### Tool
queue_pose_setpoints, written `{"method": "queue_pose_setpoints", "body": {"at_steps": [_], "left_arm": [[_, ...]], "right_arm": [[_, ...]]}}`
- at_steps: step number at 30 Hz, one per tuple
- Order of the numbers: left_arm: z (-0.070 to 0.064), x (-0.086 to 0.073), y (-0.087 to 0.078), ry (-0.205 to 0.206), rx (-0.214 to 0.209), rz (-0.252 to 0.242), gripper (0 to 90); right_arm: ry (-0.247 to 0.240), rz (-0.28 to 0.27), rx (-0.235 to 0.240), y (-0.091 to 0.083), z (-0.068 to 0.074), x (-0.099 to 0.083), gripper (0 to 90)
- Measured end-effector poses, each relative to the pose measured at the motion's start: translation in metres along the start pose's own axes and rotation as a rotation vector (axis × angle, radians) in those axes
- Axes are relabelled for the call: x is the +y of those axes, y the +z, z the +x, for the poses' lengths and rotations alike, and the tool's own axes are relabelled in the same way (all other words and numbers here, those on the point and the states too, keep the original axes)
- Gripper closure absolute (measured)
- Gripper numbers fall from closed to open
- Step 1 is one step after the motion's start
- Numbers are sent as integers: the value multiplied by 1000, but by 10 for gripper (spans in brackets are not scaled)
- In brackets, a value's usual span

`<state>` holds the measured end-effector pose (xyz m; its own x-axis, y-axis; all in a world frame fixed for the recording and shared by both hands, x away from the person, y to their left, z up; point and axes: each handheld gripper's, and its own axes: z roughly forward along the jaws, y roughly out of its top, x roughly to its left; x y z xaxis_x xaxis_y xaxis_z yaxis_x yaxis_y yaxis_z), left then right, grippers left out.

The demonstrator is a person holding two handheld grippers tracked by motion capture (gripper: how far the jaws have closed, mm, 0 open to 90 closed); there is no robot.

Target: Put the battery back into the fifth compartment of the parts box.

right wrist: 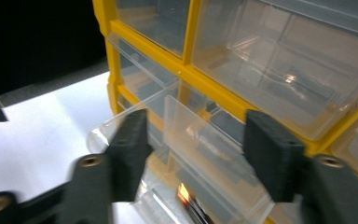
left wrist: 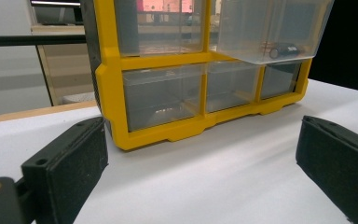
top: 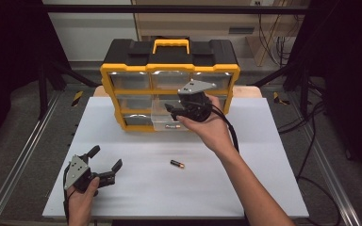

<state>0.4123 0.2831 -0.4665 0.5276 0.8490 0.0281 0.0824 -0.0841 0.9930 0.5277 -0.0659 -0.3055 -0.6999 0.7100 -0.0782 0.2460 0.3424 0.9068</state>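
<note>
High view: right gripper (top: 173,112) open at pulled-out drawer (top: 162,120); left gripper (top: 104,160) open, empty; battery (top: 177,164) btwn.

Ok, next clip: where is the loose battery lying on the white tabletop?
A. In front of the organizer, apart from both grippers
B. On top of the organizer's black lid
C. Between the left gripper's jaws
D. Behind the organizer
A. In the high view the battery lies on the bare table in front of the organizer, apart from the open left gripper and the right gripper at the pulled-out drawer.
</note>
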Motion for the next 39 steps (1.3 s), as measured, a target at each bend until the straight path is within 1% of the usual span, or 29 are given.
{"method": "queue_pose_setpoints", "body": {"at_steps": [2, 4, 6, 8, 11, 13, 16, 21, 22, 25, 31, 34, 37, 38, 39], "left_arm": [[0, 0, 0, 3, -2, 3, 21], [-1, 0, 1, 3, -3, 1, 21], [-1, 0, 0, 4, -3, 1, 21], [-1, 0, 0, 3, -2, -1, 21], [0, 0, 0, 3, -2, -1, 21], [-1, 0, 0, 3, -2, -1, 21], [-1, 0, 0, 6, -3, 1, 21], [-1, 0, 0, 7, -2, 1, 20], [-1, 0, 0, 6, -2, 1, 20], [-2, 0, 1, 8, -3, 1, 20], [-3, 0, 1, 15, -5, 3, 20], [-3, 0, 1, 17, -4, 5, 19], [-3, 0, 1, 18, -4, 4, 19], [-3, 0, 1, 18, -5, 4, 19], [-3, 0, 1, 18, -5, 4, 19]], "right_arm": [[8, 6, -4, -3, 1, 0, 314], [13, 9, 2, -7, 2, 0, 254], [14, 8, -9, -10, 4, -2, 192], [24, 21, -11, -16, 5, -4, 129], [23, 16, -21, -20, 6, -7, 108], [34, 26, -20, -23, 5, -9, 88], [38, 32, -23, -29, 4, -13, 75], [43, 35, -18, -36, 1, -24, 67], [47, 36, -24, -37, 0, -27, 65], [59, 38, -23, -41, -1, -35, 63], [71, 51, -23, -45, -4, -51, 59], [85, 61, -23, -46, -6, -57, 56], [90, 72, -17, -45, -5, -65, 54], [89, 81, -15, -44, -4, -70, 53], [89, 81, -15, -44, -4, -70, 53]]}}
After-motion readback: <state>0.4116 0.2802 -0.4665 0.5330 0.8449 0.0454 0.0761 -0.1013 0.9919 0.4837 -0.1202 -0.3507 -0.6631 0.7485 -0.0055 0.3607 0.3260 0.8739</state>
